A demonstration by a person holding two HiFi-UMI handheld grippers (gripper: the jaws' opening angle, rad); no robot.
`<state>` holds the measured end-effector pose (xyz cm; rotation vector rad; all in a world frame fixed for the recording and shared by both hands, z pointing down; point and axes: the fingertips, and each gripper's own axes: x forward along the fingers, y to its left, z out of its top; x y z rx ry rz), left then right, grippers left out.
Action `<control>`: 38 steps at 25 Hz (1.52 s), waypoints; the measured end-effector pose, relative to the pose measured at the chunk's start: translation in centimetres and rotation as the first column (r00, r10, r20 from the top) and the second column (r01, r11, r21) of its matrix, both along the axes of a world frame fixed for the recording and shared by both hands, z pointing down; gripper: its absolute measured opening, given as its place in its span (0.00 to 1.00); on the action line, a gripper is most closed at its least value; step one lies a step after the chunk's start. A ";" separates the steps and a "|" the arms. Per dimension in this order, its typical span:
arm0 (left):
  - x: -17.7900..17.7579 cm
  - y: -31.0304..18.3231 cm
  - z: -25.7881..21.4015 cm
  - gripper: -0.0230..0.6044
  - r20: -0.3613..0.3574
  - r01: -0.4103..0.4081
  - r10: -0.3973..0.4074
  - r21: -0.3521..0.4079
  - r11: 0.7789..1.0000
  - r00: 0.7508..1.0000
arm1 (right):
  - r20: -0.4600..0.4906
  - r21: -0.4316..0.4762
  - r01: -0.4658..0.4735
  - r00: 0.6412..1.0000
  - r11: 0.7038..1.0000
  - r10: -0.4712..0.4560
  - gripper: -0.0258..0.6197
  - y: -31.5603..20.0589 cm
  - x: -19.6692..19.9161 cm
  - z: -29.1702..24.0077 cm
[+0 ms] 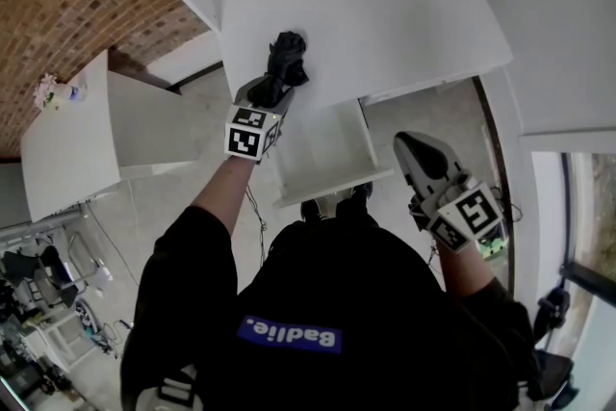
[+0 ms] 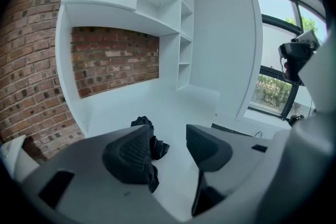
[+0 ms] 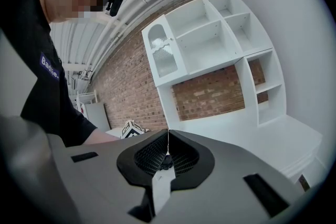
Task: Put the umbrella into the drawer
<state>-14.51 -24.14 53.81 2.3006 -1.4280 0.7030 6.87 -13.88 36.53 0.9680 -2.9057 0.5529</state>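
The umbrella (image 1: 287, 56) is lying on the desk (image 1: 404, 24), not in the drawer (image 1: 325, 149) yet, so pretty much everything's left to do. My left claw (image 2: 170, 143) is hanging roughly half open right at it, gripping nothing. I think the umbrella's sitting just past the left jaw, but it's hard to tell. The right claw (image 3: 167, 138) is closed and empty, off to the side. The drawer's sitting pulled out below the desk edge, giving me open room above it.

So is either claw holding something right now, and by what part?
Nothing is held. The left gripper stands open at the black umbrella, not pinching it; the right gripper is shut on nothing.
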 end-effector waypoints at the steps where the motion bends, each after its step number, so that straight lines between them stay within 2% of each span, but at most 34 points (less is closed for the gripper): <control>1: -0.2 -0.5 0.7 0.39 0.015 0.000 0.000 -0.012 1.000 1.000 | -0.010 -0.002 -0.007 1.000 1.000 0.007 0.09 -0.2 0.3 0.3; 4: -0.7 -1.9 3.3 0.41 0.065 0.003 0.001 -0.057 0.998 0.998 | -0.056 -0.012 -0.030 0.998 0.999 0.029 0.09 -0.5 1.5 1.6; 11: -2.6 -4.9 8.7 0.46 0.160 0.034 -0.009 -0.157 0.987 0.987 | -0.096 -0.048 -0.078 0.993 0.996 0.073 0.09 -1.0 3.3 2.8; 15: -3.1 -6.0 11.4 0.49 0.193 0.052 -0.012 -0.207 0.977 0.981 | -0.116 -0.056 -0.115 0.987 0.992 0.108 0.09 -1.4 4.4 3.4; 20: -3.0 -7.0 13.9 0.59 0.218 0.049 0.006 -0.248 0.968 0.976 | -0.141 -0.072 -0.138 0.982 0.988 0.127 0.09 -1.3 5.1 3.9; 27: -4.2 -7.6 16.9 0.66 0.248 0.111 -0.030 -0.320 0.941 0.968 | -0.175 -0.077 -0.160 0.974 0.984 0.144 0.09 -1.3 5.9 4.3; 31: -4.4 -7.4 18.2 0.66 0.220 0.137 -0.059 -0.361 0.922 0.974 | -0.200 -0.110 -0.178 0.968 0.978 0.154 0.09 -0.8 6.4 5.1; 38: -4.7 -7.6 18.2 0.51 0.208 0.158 -0.085 -0.364 0.918 0.974 | -0.213 -0.100 -0.185 0.964 0.978 0.161 0.09 -0.5 5.9 4.9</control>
